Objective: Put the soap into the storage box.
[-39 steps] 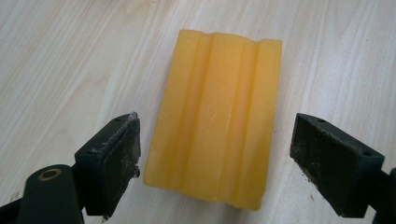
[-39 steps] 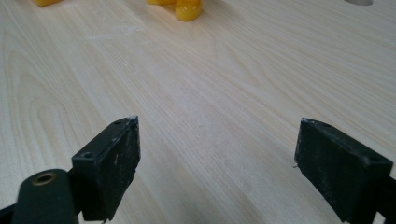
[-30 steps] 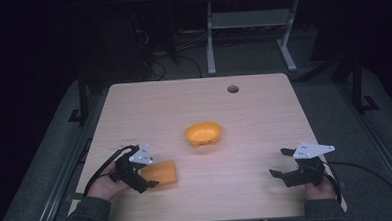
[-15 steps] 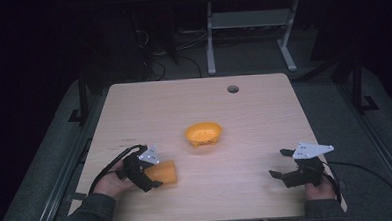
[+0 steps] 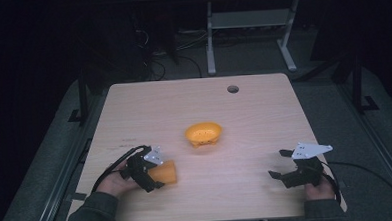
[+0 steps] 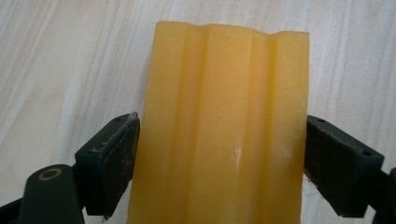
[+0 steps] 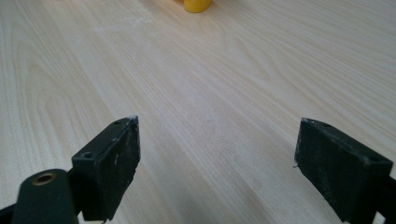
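An orange ridged cup (image 5: 167, 172) lies on its side near the table's front left. My left gripper (image 5: 158, 175) reaches around it from the left. In the left gripper view the cup (image 6: 224, 116) spans the gap of the left gripper (image 6: 222, 140), whose jaws are spread wide, one against each side. An orange bowl (image 5: 203, 133) sits at the table's middle. My right gripper (image 5: 279, 163) rests open at the front right with nothing between its fingers. In the right gripper view, bare wood lies in the gap of the right gripper (image 7: 217, 140), and the bowl (image 7: 197, 5) is far ahead.
The light wooden table (image 5: 254, 113) has a round cable hole (image 5: 232, 89) near its far edge. A metal stand (image 5: 248, 23) and cables lie on the dark floor behind. A cable (image 5: 367, 170) trails right from the right gripper.
My left gripper has slid right, bringing its jaws around the orange cup, which stayed in place. The right gripper has not moved.
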The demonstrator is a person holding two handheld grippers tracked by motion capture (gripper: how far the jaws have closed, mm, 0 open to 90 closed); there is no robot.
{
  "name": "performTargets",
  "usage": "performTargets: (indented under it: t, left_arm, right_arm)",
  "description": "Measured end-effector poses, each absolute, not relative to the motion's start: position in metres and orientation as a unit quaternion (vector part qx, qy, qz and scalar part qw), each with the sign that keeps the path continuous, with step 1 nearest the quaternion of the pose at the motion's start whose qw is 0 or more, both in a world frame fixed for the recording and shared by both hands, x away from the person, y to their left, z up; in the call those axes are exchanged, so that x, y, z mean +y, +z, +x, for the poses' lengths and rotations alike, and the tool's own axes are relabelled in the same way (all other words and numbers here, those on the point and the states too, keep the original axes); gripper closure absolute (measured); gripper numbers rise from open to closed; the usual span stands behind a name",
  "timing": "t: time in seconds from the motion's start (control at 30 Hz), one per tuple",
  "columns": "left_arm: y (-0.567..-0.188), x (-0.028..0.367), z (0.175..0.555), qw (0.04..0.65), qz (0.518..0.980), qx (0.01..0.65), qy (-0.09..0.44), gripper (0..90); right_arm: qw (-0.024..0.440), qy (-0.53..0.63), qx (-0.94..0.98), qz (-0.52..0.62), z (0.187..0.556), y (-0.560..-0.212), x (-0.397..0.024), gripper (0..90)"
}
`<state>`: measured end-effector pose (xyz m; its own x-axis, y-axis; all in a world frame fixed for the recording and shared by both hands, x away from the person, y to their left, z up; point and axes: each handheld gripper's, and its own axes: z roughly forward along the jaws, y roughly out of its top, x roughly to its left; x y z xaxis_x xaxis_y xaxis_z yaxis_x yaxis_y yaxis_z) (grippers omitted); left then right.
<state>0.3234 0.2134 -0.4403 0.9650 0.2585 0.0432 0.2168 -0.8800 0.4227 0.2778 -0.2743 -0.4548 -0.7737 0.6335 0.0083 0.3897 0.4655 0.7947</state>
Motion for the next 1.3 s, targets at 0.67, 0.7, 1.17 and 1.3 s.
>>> performTargets:
  t: [0.67,0.7,1.17,1.3]
  left_arm:
    - [-0.4447,0.2118,0.3246,0.203,0.971,0.121,0.039,18.3]
    - [-0.4442,0.2123,0.3247,0.204,0.971,0.117,0.042,18.6]
    - [-0.4424,0.2130,0.3234,0.204,0.971,0.121,0.038,20.4]
    - [-0.4418,0.2134,0.3232,0.206,0.970,0.125,0.036,20.5]
  right_arm:
    - [0.147,0.419,0.845,0.299,0.2780,-0.4553,-0.2730,13.5]
    - [0.148,0.419,0.845,0.299,0.2780,-0.4553,-0.2731,13.5]
    - [0.152,0.423,0.843,0.297,0.2775,-0.4540,-0.2747,13.5]
    - [0.151,0.423,0.841,0.299,0.2772,-0.4538,-0.2749,13.5]
